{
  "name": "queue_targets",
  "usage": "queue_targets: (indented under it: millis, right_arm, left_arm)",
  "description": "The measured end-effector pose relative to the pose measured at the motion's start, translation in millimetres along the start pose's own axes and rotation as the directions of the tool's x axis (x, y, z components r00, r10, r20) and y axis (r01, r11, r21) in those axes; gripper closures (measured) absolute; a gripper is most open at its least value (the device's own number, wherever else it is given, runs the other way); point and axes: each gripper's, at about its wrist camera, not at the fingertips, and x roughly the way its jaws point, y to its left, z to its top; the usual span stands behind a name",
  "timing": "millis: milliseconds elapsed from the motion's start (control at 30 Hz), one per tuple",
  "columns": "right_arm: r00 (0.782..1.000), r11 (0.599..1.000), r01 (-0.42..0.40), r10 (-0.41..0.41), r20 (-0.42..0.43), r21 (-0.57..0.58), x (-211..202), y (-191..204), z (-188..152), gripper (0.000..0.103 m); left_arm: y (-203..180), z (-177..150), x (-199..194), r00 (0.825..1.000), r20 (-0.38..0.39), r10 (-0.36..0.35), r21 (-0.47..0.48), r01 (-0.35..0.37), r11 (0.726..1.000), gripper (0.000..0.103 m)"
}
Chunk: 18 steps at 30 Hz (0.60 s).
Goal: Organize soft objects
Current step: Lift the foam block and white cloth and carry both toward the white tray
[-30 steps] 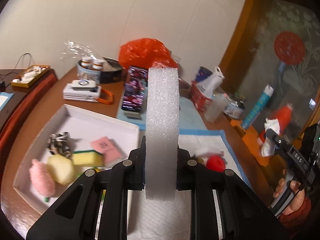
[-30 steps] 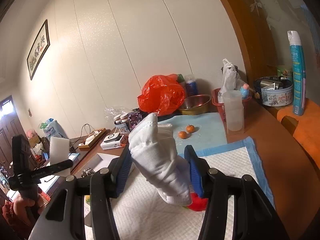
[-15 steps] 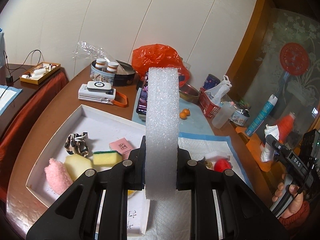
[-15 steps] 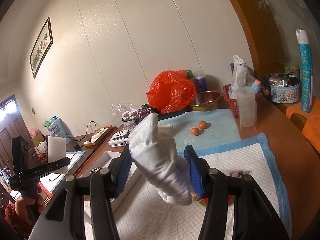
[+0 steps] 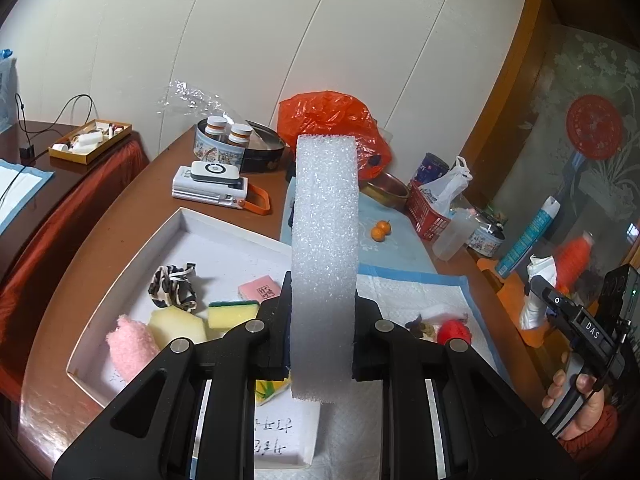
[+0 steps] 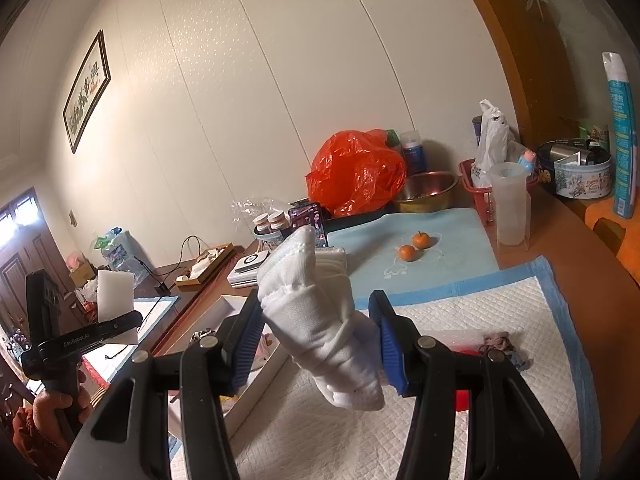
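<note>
My left gripper (image 5: 322, 332) is shut on a white foam block (image 5: 324, 240), held upright above the near edge of a white tray (image 5: 132, 264). The tray holds a pink fuzzy roll (image 5: 128, 346), a pale yellow sponge (image 5: 178, 326), a green-topped yellow sponge (image 5: 232, 314), a pink pad (image 5: 260, 290) and a black-and-white scrunchie (image 5: 172, 286). My right gripper (image 6: 318, 344) is shut on a rolled white sock (image 6: 320, 320), held above the white quilted mat (image 6: 500, 320). A red soft ball (image 5: 454, 330) lies on the mat.
Two small oranges (image 6: 414, 246) sit on a light blue cloth. An orange plastic bag (image 6: 356, 172), a metal bowl (image 6: 426, 192), a red basket (image 6: 478, 184), a clear cup (image 6: 510, 204) and a round tin (image 5: 236, 148) crowd the table's back. A power bank (image 5: 212, 184) lies beyond the tray.
Both grippers have risen and drawn back from the table with their loads, so more of the tray and mat shows. Both grips are unchanged.
</note>
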Motion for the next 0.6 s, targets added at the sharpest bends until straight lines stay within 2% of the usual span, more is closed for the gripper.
queue_targets:
  millis: [600]
  right_arm:
    - [1.0,1.0,-0.014,0.014,-0.019,-0.018,16,32,-6,0.05]
  left_arm:
    - [39,8,-18,1.0,0.027,0.002,-0.036,-0.001,0.999,0.084]
